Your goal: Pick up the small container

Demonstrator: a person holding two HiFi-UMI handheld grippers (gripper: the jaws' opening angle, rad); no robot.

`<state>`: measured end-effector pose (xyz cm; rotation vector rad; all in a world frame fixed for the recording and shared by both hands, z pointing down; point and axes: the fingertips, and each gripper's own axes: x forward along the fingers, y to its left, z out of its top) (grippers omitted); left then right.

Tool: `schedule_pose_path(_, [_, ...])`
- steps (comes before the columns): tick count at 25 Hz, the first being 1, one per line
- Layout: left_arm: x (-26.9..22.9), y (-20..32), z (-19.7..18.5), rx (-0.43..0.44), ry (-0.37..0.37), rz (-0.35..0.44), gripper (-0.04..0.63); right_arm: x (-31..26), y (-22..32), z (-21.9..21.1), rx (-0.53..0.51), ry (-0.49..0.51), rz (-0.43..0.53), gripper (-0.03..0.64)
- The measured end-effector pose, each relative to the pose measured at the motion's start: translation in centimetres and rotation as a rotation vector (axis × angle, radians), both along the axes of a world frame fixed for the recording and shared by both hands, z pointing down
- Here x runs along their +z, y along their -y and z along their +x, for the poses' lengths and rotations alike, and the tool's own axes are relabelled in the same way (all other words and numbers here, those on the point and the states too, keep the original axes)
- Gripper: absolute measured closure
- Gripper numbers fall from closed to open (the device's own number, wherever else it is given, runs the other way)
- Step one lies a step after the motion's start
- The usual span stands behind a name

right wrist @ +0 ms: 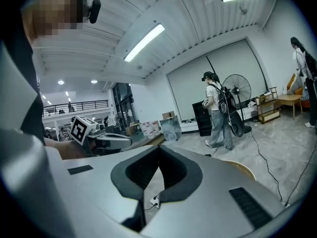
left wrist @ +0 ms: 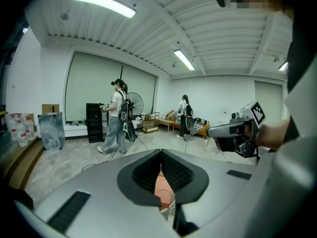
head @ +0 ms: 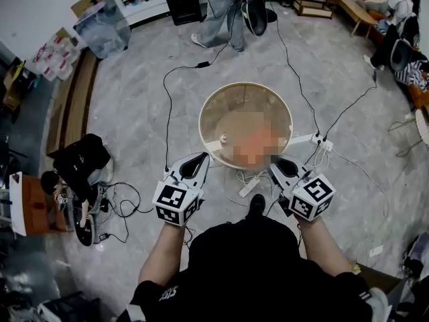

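Note:
A small white container (head: 223, 138) stands on a round table with a pale wooden rim (head: 209, 109), near the table's near-left edge. My left gripper (head: 201, 156) is held just short of that edge with its jaws shut and nothing between them (left wrist: 161, 152). My right gripper (head: 276, 165) hangs at the table's near-right side, also shut and empty (right wrist: 159, 148). Each gripper shows in the other's view: the right gripper (left wrist: 237, 130) and the left gripper (right wrist: 106, 142). The table rim (right wrist: 242, 168) peeks past the right jaws. A blurred patch covers part of the tabletop.
A white power strip (head: 249, 186) and cables lie on the floor under the table's near side. Black bags and gear (head: 80, 159) sit at the left. A person (head: 221, 12) stands beyond the table by a fan, and another person (head: 399, 25) is at the far right.

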<state>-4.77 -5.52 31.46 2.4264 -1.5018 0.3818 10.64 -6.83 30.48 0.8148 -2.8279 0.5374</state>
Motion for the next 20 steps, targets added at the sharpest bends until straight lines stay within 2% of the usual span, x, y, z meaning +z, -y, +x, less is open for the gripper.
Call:
schedule_pose_path(4, [-0.1, 3.9, 2.7, -0.031, 0.012, -0.009, 0.578, 0.2, 4.9, 2.1, -0.047, 0.001, -0.009, 0.603])
schedule_pose_path(10, [1.3, 6.5, 4.5, -0.088, 0.005, -0.058, 0.578, 2.4, 7.9, 3.7, -0.115, -0.001, -0.063, 0.603])
schedule_pose_path(14, [2.3, 6.9, 3.8, -0.111, -0.001, -0.081, 0.578, 3.1, 9.1, 3.5, -0.126, 0.0, -0.081, 0.603])
schedule_pose_path(20, [2.4, 7.9, 1.0, -0.122, -0.019, -0.061, 0.578, 2.4, 9.9, 0.1, -0.142, 0.004, -0.082, 0.603])
